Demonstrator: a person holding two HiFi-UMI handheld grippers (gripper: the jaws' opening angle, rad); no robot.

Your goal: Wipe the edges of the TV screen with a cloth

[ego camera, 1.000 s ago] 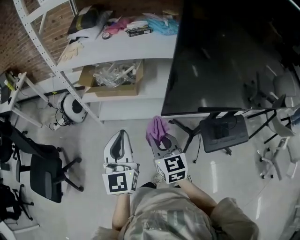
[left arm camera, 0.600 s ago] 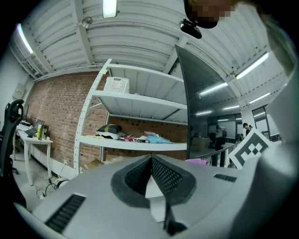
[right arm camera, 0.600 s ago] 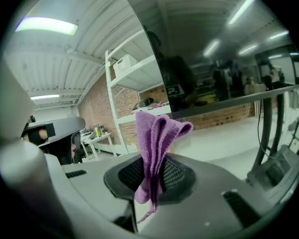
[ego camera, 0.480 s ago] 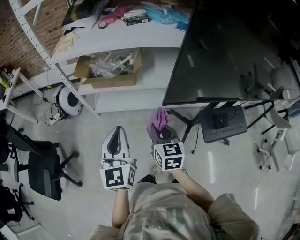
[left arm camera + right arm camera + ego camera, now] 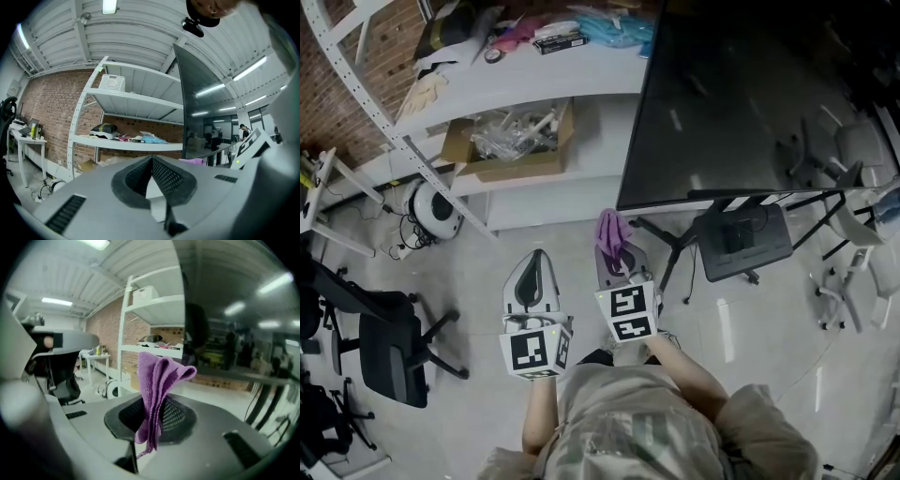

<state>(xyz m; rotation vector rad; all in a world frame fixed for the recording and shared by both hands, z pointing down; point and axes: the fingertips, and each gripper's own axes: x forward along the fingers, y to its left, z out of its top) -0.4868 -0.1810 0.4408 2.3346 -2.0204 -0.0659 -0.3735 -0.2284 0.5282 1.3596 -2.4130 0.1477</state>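
Note:
The big dark TV screen stands on a black stand at the upper right of the head view; its lower left corner is just ahead of my right gripper. That gripper is shut on a purple cloth, which sticks up from the jaws in the right gripper view as a folded purple cloth close to the screen's edge. My left gripper is held beside it, shut with nothing in it; in the left gripper view the jaws meet and the TV rises to the right.
A white shelf unit with clutter and a cardboard box stands left of the TV. A round white device and cables lie on the floor. Black office chairs are at the left, more chairs at the right.
My right gripper with the cloth has moved a little forward toward the TV's lower left corner. The left gripper has barely shifted.

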